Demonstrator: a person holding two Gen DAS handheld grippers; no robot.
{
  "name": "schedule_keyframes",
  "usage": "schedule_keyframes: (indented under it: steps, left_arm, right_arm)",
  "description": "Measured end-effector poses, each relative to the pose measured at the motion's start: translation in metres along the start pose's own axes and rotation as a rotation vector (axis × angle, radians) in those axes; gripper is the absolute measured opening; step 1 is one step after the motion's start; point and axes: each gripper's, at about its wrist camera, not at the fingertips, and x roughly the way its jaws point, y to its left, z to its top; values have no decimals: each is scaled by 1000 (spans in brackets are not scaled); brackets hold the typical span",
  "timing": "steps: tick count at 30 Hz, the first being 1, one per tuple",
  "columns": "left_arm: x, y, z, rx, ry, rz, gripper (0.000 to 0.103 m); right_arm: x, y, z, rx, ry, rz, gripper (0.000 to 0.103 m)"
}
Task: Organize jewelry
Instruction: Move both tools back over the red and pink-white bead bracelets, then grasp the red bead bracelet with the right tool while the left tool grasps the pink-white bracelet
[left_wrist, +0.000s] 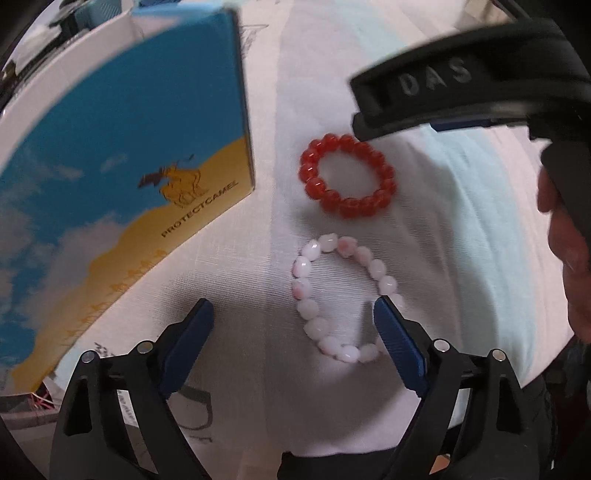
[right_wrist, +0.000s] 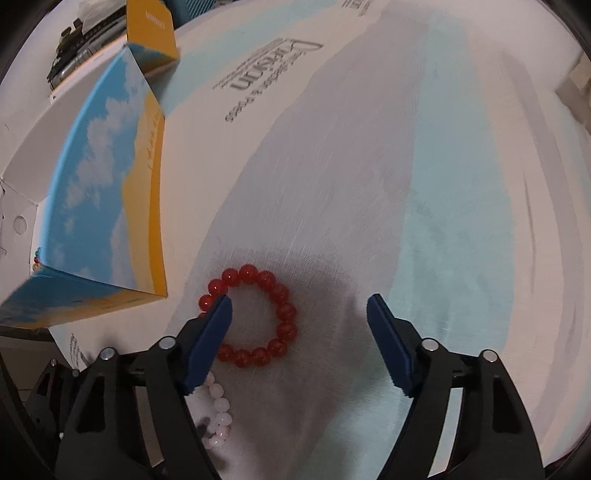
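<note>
A red bead bracelet lies flat on the white and pale-blue cloth. A pink bead bracelet lies just below it. My left gripper is open and empty, low over the pink bracelet, whose right side runs under the right finger. In the right wrist view the red bracelet lies under my open right gripper, its left finger over the ring's left edge. The pink bracelet shows at the lower left. The right gripper's body shows just above the red bracelet.
A blue and yellow box printed with clouds and a camel stands open to the left of the bracelets; it also shows in the right wrist view, with beads visible at its inner edge. A person's hand is at the right.
</note>
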Motion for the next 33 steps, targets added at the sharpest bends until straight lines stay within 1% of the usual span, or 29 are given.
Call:
schedule_keyframes:
  steps: [7, 8, 9, 10, 11, 12, 13, 14, 15, 16, 18, 19, 21, 27, 30, 33]
  left_arm:
    - [11, 2, -1, -9, -7, 12, 83]
    - [12, 2, -1, -6, -8, 15, 82]
    - [11, 3, -2, -3, -11, 20, 77]
    - [10, 3, -2, 1, -15, 25, 75]
    - [10, 3, -3, 5, -21, 32, 69]
    - [8, 4, -3, 6, -29, 36, 61]
    - [8, 5, -4, 8, -33, 40, 58]
    - [7, 6, -4, 13, -36, 46, 51]
    - [6, 7, -4, 18, -36, 46, 46]
    - [5, 7, -4, 24, -35, 43, 43]
    - [5, 8, -3, 35, -35, 47, 29]
    - [4, 8, -4, 43, -34, 47, 25]
    - [1, 8, -5, 59, -32, 44, 11]
    - [-7, 9, -2, 50, -20, 18, 10]
    - [-15, 11, -2, 54, -21, 18, 10]
    - [-21, 10, 2, 62, -26, 20, 10]
  right_arm:
    - [29, 5, -4, -17, 62, 9, 55]
    - [32, 6, -5, -23, 62, 3, 55]
    - [33, 7, -5, -29, 61, -1, 53]
    - [34, 8, -6, -37, 58, -8, 50]
    - [35, 10, -6, -44, 56, -15, 48]
    - [35, 12, -6, -56, 54, -27, 43]
    - [35, 13, -7, -61, 54, -32, 35]
    - [34, 14, -6, -68, 56, -39, 30]
    - [34, 14, -7, -71, 59, -44, 24]
    - [33, 15, -7, -75, 62, -44, 19]
    - [32, 18, -8, -88, 65, -54, 13]
    - [31, 19, -9, -92, 65, -59, 13]
    - [29, 20, -11, -92, 66, -59, 13]
    - [17, 21, -18, -91, 58, -53, 13]
    - [12, 18, -10, -91, 46, -51, 13]
    - [2, 16, -10, -87, 33, -48, 13]
